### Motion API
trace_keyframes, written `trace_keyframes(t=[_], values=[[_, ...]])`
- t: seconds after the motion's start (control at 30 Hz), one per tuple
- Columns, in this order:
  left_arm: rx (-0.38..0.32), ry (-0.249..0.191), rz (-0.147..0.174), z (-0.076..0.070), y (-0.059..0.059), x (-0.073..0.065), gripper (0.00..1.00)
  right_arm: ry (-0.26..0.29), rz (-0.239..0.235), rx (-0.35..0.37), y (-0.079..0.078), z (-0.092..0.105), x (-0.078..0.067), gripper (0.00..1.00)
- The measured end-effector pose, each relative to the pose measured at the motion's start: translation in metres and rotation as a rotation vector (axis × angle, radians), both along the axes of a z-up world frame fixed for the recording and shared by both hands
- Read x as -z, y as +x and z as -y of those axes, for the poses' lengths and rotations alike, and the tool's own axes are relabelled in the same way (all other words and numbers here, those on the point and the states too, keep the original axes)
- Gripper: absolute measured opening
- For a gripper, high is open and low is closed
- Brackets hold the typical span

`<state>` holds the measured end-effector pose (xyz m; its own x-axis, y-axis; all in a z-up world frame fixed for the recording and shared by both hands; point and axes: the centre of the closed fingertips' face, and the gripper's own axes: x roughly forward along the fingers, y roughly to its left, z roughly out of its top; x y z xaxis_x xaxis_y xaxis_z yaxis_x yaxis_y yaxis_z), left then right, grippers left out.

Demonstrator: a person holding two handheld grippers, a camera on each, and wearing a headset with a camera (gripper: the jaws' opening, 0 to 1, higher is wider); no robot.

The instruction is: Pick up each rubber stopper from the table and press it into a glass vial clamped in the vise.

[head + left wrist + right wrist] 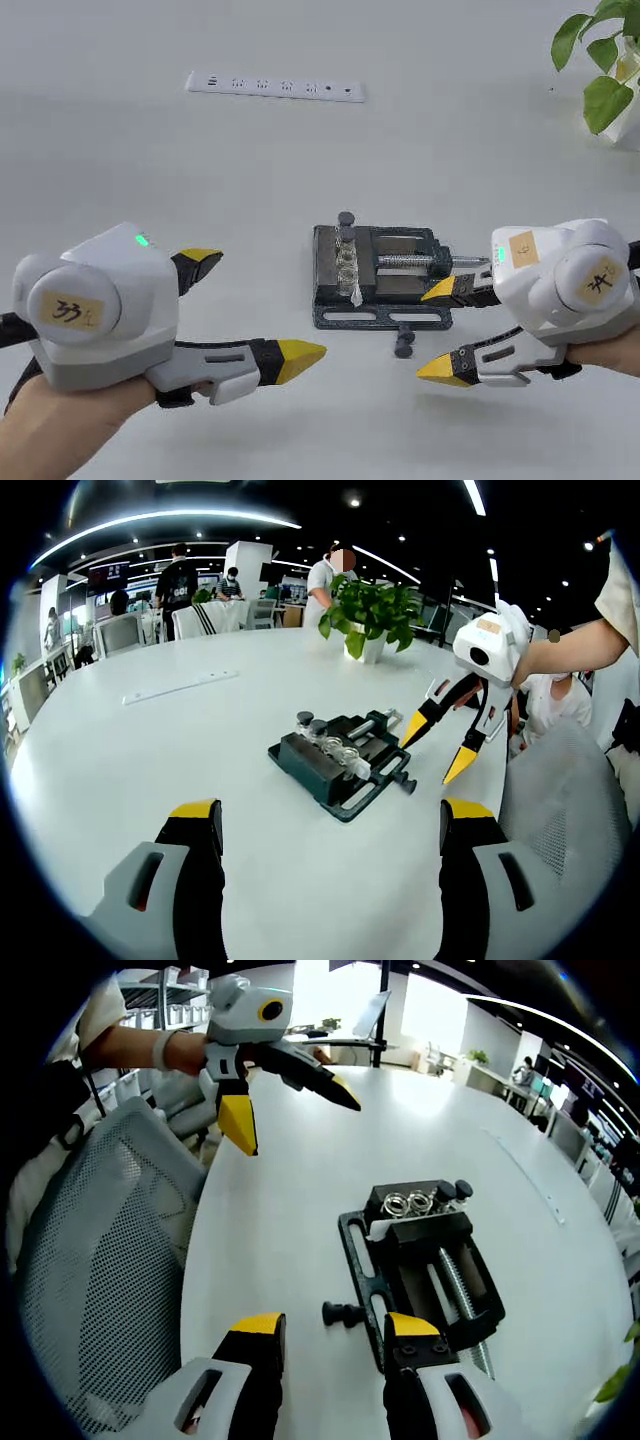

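White table (300,180) spreads wide under my tools. My left gripper (255,308) is at the lower left of the head view. Its jaws are spread apart and it holds nothing. My right gripper (442,330) is at the right side of that view, just beside the vise. Its jaws are spread apart too, and nothing is between them.

Next comes the black vise (400,285), in the middle of the head view, flat on the table. A short row of glass vials (405,1202) is clamped in it.

In the right gripper view, two vials at the right end of the row have dark stoppers (441,1192) on top. The two on the left look bare, with round glass mouths. So I think about half the job is done, and the bare vials need stoppers.

Smallest is a dark knob (403,343), just below the vise in the head view. I cannot tell if it is a loose stopper or a part of the vise.
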<state>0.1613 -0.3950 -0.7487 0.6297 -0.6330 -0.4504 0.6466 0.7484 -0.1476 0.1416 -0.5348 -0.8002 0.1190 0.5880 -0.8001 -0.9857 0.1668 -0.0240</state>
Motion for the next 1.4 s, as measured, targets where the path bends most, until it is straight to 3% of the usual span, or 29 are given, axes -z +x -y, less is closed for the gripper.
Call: trace_keyframes(t=[0.23,0.4,0.67,0.9,1.4], values=[[0.001,-0.003,-0.003,0.002,-0.002,0.000,0.88,0.017,0.021,0.006,-0.006,-0.006,0.002,0.13],[0.003,-0.004,-0.003,0.002,-0.002,0.000,0.88,-0.003,0.034,0.014,-0.004,-0.006,0.010,0.06],[0.003,-0.004,-0.006,0.000,-0.003,0.001,0.88,-0.019,0.034,0.031,-0.001,-0.004,0.020,0.01],[0.007,-0.001,-0.014,0.000,-0.004,0.003,0.88,-0.012,0.022,0.025,0.000,-0.008,0.021,0.00],[0.013,-0.006,-0.015,0.003,-0.007,0.004,0.87,0.012,-0.074,0.105,0.001,-0.009,0.020,0.00]])
